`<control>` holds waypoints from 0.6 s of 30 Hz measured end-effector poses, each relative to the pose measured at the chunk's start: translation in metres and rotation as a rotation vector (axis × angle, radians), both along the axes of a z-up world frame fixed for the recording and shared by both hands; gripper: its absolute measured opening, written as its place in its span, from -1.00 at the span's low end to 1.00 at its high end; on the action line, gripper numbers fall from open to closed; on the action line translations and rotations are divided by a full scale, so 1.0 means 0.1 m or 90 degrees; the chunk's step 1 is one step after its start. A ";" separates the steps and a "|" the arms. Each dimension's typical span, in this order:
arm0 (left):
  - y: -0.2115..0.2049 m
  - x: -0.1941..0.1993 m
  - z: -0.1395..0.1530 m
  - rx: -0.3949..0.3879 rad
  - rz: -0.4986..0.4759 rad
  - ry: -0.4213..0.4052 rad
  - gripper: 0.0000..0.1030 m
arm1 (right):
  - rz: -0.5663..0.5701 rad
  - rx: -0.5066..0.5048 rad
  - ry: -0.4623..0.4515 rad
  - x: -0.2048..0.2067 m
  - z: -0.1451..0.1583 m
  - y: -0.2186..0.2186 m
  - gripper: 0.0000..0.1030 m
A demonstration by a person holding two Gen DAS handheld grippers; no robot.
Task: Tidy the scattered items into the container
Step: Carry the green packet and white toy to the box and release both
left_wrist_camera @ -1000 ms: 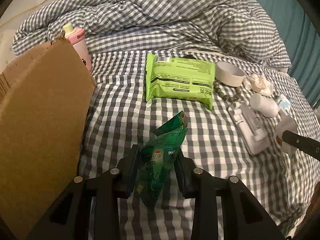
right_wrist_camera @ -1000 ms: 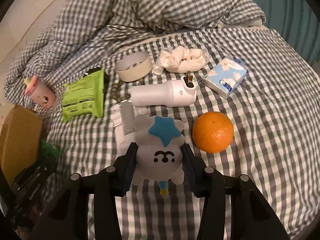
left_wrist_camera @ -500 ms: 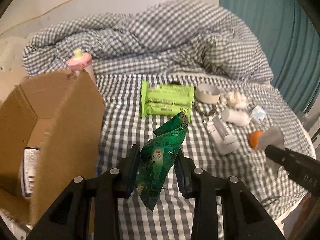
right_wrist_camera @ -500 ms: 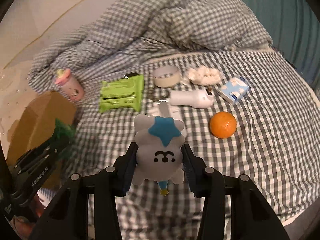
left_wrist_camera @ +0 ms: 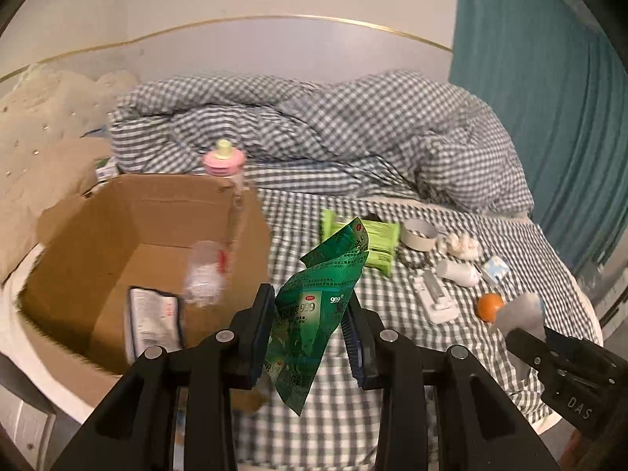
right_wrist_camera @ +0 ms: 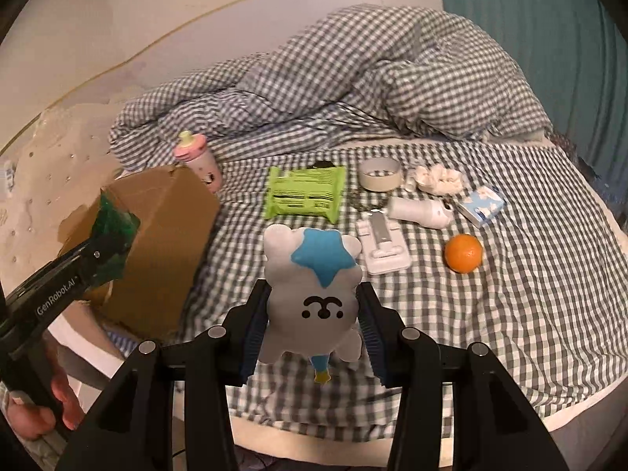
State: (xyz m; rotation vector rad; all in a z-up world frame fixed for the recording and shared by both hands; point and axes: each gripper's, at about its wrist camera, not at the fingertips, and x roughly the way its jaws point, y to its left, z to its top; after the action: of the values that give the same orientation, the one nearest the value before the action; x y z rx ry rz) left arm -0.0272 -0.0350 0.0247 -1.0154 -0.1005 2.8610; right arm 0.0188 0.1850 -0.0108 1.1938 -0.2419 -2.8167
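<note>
While a crumpled green sachet [left_wrist_camera: 314, 314] with white print is clamped upright in the left gripper [left_wrist_camera: 310, 337] beside the open cardboard box [left_wrist_camera: 251, 243], a grey plush [right_wrist_camera: 312, 294] with a blue star and a small black face is gripped by the right gripper [right_wrist_camera: 312, 333] above the checked bed [right_wrist_camera: 510, 314]. Inside the box a packet [left_wrist_camera: 155, 325] is seen; a pale blurred thing beside it cannot be made out. Only the top of the pink bottle [left_wrist_camera: 224, 159] is shown behind the box
</note>
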 end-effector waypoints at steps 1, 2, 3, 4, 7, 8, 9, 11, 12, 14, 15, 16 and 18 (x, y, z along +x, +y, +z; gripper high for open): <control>-0.07 0.01 0.00 0.001 0.007 0.000 -0.33 | 0.007 0.002 0.001 0.00 0.02 -0.07 -0.14; -0.15 0.02 0.01 0.002 0.017 -0.001 -0.33 | 0.015 0.004 0.001 0.01 0.03 -0.15 -0.14; -0.27 0.02 0.00 0.004 0.032 -0.004 -0.33 | 0.023 0.007 0.000 0.00 0.04 -0.22 -0.14; -0.35 0.01 0.00 0.006 0.042 -0.008 -0.33 | 0.031 0.011 -0.001 -0.01 0.05 -0.30 -0.14; -0.67 -0.04 -0.06 0.010 0.083 -0.023 -0.33 | 0.057 0.020 -0.005 -0.04 0.07 -0.53 -0.14; -0.76 -0.06 -0.08 0.009 0.097 -0.029 -0.33 | 0.066 0.023 -0.007 -0.06 0.08 -0.61 -0.14; -0.84 -0.08 -0.11 0.012 0.108 -0.035 -0.33 | 0.073 0.026 -0.008 -0.07 0.08 -0.68 -0.14; -1.07 -0.13 -0.19 0.029 0.136 -0.048 -0.33 | 0.089 0.032 -0.012 -0.11 0.09 -0.84 -0.14; -1.15 -0.14 -0.22 0.032 0.144 -0.053 -0.33 | 0.097 0.034 -0.015 -0.14 0.09 -0.91 -0.14; -1.30 -0.20 -0.29 0.038 0.159 -0.064 -0.33 | 0.114 0.040 -0.021 -0.20 0.08 -1.08 -0.14; -1.35 -0.22 -0.31 0.038 0.163 -0.069 -0.33 | 0.122 0.042 -0.025 -0.23 0.08 -1.15 -0.14; -1.40 -0.24 -0.33 0.037 0.167 -0.075 -0.33 | 0.131 0.043 -0.029 -0.26 0.08 -1.23 -0.14; -1.49 -0.27 -0.35 0.038 0.171 -0.078 -0.33 | 0.149 0.044 -0.033 -0.33 0.08 -1.37 -0.14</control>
State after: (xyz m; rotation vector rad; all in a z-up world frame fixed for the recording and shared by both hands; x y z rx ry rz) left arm -0.0539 -0.1841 -0.0103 -1.2528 -0.3554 3.0043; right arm -0.0143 0.0479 -0.0024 1.2208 -0.0062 -2.6136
